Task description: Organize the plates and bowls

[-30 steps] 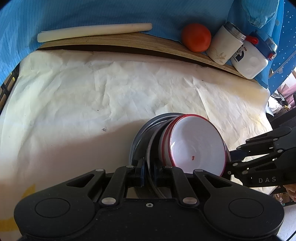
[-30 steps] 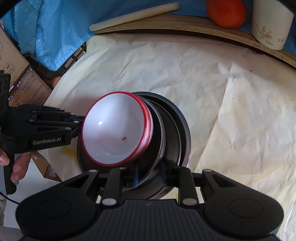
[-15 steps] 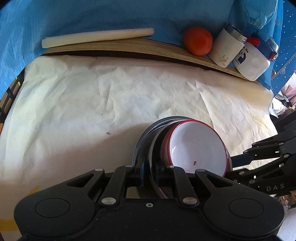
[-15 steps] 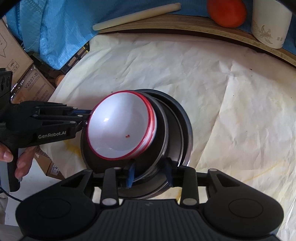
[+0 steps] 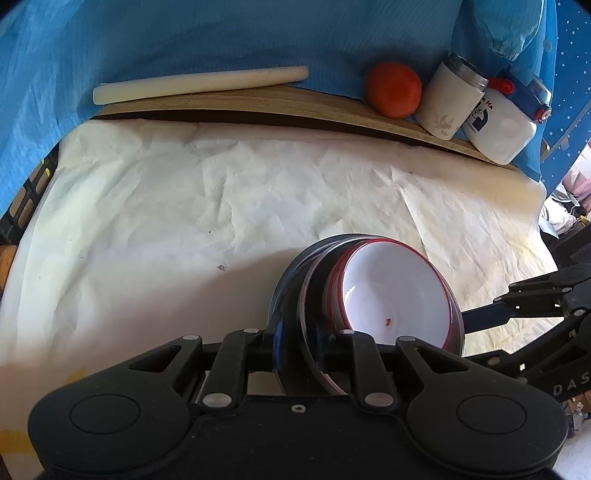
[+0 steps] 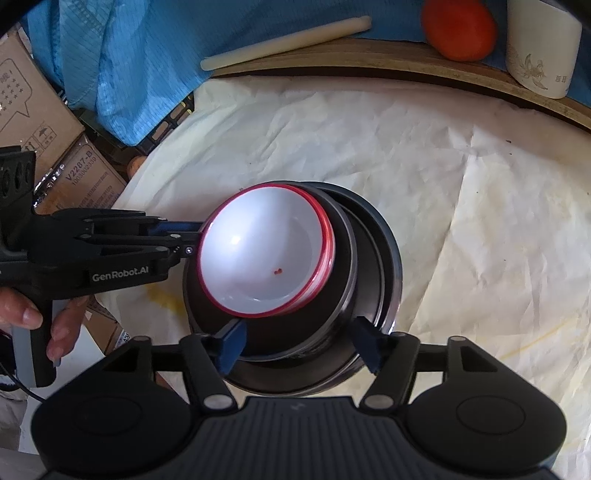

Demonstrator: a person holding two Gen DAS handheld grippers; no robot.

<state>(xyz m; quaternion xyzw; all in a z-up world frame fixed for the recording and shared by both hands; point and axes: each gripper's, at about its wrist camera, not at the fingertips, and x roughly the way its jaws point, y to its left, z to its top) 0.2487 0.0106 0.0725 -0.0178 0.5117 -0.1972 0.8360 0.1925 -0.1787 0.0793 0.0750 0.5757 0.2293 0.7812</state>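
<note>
Work surface: I see a table covered by a crumpled cream paper sheet (image 5: 207,206), stained yellowish toward 3 o'clock. Along its far edge at 12 o'clock runs a curved wooden board (image 5: 258,101), with blue cloth (image 5: 221,33) draped behind it.

On the board, from 11 to 1 o'clock in my left view: a long white stick (image 5: 199,83), a tomato (image 5: 393,88), a white lidded tumbler (image 5: 448,98), and a white jar with a blue lid (image 5: 508,118).

Off the table, at 9 to 10 o'clock in my right view: cardboard boxes (image 6: 74,173).

Task items: a white bowl with a red rim (image 6: 266,251) sits nested in a stack of dark bowls (image 6: 373,258), resting on the paper near the front edge, at 5 o'clock in my left view.

Left gripper (image 5: 297,339): jaws narrow, just eased apart a little, straddling the rim of the dark stack; whether the pads press it I cannot tell.

Right gripper (image 6: 299,345): jaws have just been opening and stand wide, blue pads (image 6: 231,345) clear on either side of the dark stack's near rim, gripping nothing.

A person's hand (image 6: 33,317) holds the left gripper's handle.
</note>
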